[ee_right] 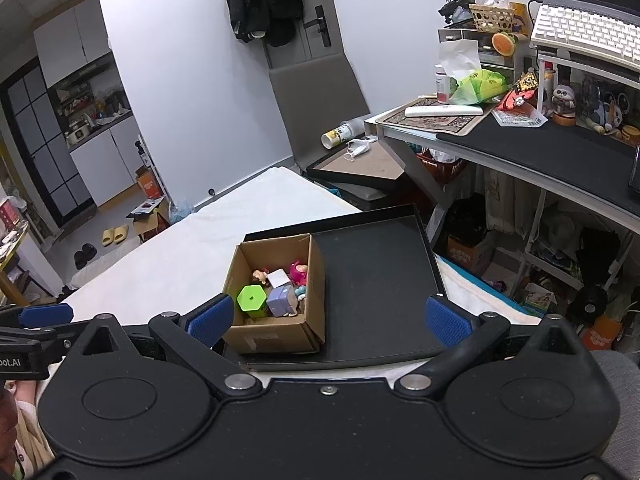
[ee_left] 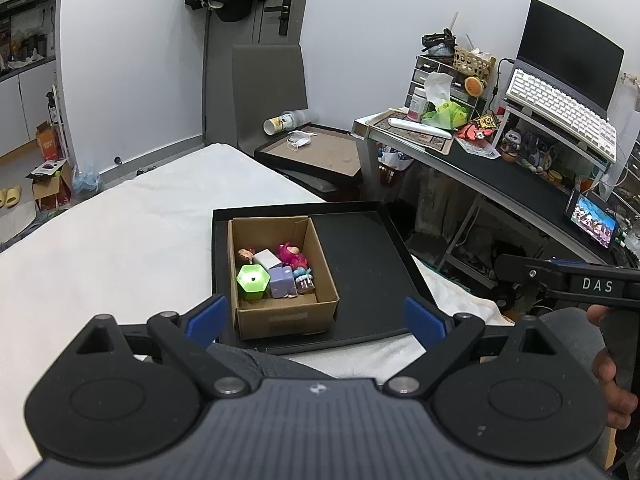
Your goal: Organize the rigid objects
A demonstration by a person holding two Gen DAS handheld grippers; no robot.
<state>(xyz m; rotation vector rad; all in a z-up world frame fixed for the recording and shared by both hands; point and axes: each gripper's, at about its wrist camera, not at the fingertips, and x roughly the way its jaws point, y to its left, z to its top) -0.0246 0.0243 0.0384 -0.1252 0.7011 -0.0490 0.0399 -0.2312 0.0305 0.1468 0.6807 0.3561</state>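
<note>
A brown cardboard box (ee_left: pixel 280 320) (ee_right: pixel 272 336) stands in the left part of a black tray (ee_left: pixel 360 256) (ee_right: pixel 372 272) on the white bed. Inside lie a green hexagonal block (ee_left: pixel 251 278) (ee_right: pixel 251 298), a lilac box toy (ee_left: pixel 281 282) (ee_right: pixel 281 299), a white cube (ee_left: pixel 266 258), a pink figure (ee_left: pixel 291 255) (ee_right: pixel 298 273) and other small toys. My left gripper (ee_left: pixel 316 320) hovers open above the tray's near edge, nothing between its blue pads. My right gripper (ee_right: pixel 328 320) is open too, held back over the same edge, empty.
The white bed (ee_left: pixel 120 240) stretches left. A grey chair (ee_left: pixel 272 92) with a second tray, a mask and a cup stands behind. A cluttered desk (ee_left: pixel 500 172) with keyboard and monitor runs along the right. The right gripper's body (ee_left: pixel 580 280) shows in the left wrist view.
</note>
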